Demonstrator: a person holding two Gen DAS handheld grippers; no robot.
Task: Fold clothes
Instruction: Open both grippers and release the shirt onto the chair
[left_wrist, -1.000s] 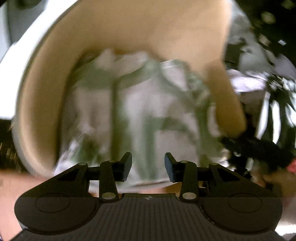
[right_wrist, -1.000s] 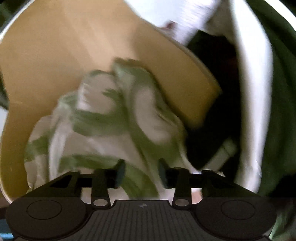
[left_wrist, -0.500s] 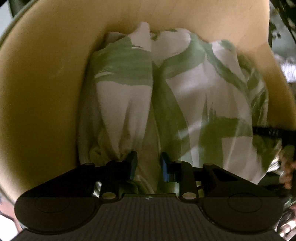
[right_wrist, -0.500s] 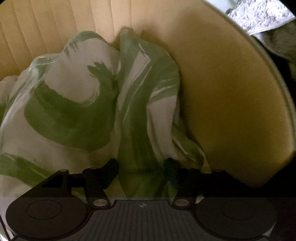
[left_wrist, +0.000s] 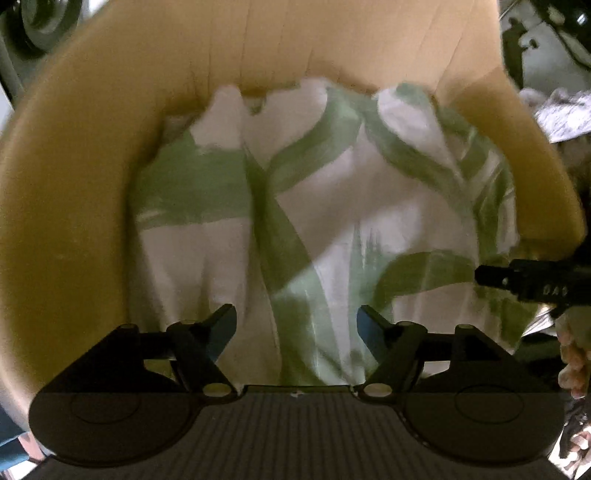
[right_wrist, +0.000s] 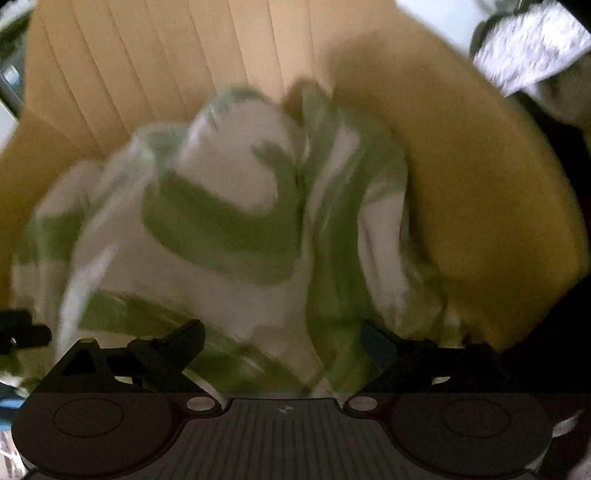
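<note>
The garment (left_wrist: 332, 221), soft white cloth with broad green brush-stroke leaves, lies crumpled in the seat of a mustard-yellow tub chair (left_wrist: 66, 206) with a ribbed, curved back. Left tongs (left_wrist: 296, 325) and right tongs (right_wrist: 282, 339) now gape wide, having let go of the folds they pinched half a second ago.

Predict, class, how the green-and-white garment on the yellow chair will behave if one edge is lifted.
The garment lies crumpled in soft folds, so it will probably hang limp. It looks thin, so likely light. Heaped against the chair, it may drag and unfold unevenly.
</note>
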